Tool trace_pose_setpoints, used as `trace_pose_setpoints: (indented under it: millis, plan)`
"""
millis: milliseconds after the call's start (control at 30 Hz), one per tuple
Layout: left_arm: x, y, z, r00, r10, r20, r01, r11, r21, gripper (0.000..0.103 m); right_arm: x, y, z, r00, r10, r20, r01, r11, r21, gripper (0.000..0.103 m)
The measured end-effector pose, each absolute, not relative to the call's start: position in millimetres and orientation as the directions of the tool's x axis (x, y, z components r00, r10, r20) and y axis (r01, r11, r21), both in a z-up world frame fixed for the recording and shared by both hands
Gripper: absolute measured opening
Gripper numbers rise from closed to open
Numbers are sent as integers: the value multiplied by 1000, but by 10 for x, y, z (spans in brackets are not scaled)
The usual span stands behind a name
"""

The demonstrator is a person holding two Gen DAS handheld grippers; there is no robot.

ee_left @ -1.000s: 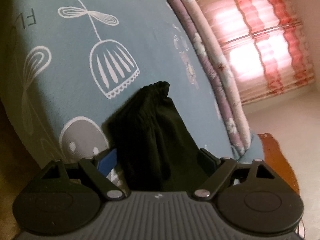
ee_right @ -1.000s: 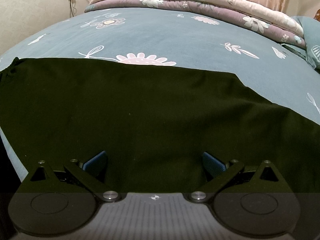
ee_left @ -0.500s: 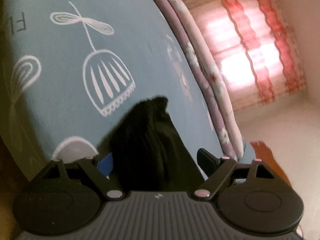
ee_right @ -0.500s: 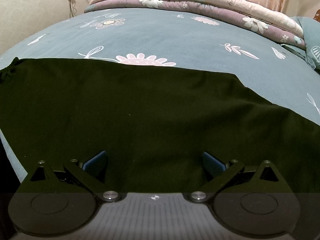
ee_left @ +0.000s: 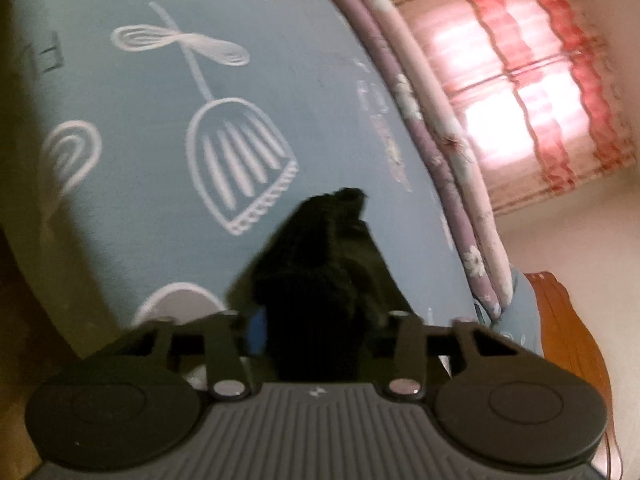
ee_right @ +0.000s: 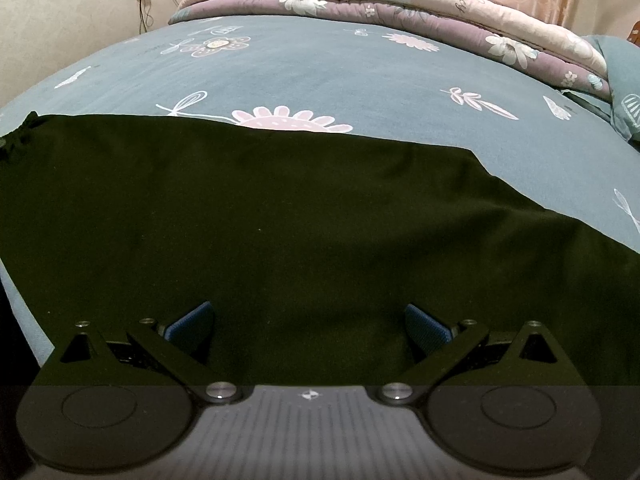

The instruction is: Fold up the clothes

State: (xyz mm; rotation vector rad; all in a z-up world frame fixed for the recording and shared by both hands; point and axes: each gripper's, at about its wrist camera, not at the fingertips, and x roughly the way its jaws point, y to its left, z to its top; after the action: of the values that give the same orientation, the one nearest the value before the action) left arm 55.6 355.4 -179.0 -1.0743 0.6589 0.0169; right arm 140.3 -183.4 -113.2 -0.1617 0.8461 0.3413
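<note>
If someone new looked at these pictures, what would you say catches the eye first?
Probably the black garment, spread flat across the near side of the blue flower-printed bedsheet. Next, the left gripper, its jaws closing around a bunched end of that cloth, and the glowing pink curtain beyond the folded quilt at the bed's far edge.

Left gripper (ee_left: 316, 320) tilted a little downward, jaws closing, dark cloth bunched between them, one blue pad (ee_left: 256, 326) showing at the left of the bunch. Right gripper (ee_right: 308, 324) pitched more steeply down, jaws spread wide, both blue pads (ee_right: 192, 322) apart and pressing on nothing.
</note>
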Motion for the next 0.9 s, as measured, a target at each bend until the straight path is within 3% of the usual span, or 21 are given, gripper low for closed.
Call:
trace_pose_setpoints:
  millis: [133, 433, 633, 900]
  plan:
    - [600, 3512, -1714, 779, -266, -568, -360, 552, -752, 24, 1399, -1833, -1132, 614, 231, -755, -358, 934, -6, 103]
    - [696, 3251, -1401, 697, -125, -706, -416, 731, -541, 21, 1393, -1829, -1130, 614, 228, -755, -357, 934, -8, 103]
    - [704, 3140, -1239, 710, -111, -696, -406, 743, -532, 21, 1375, -1819, -1113, 623, 230, -748, -360, 933, -14, 103]
    - [704, 2927, -903, 745, -125, -656, -348, 766, -541, 19, 1197, -1862, -902, 687, 329, -648, -412, 911, 26, 103]
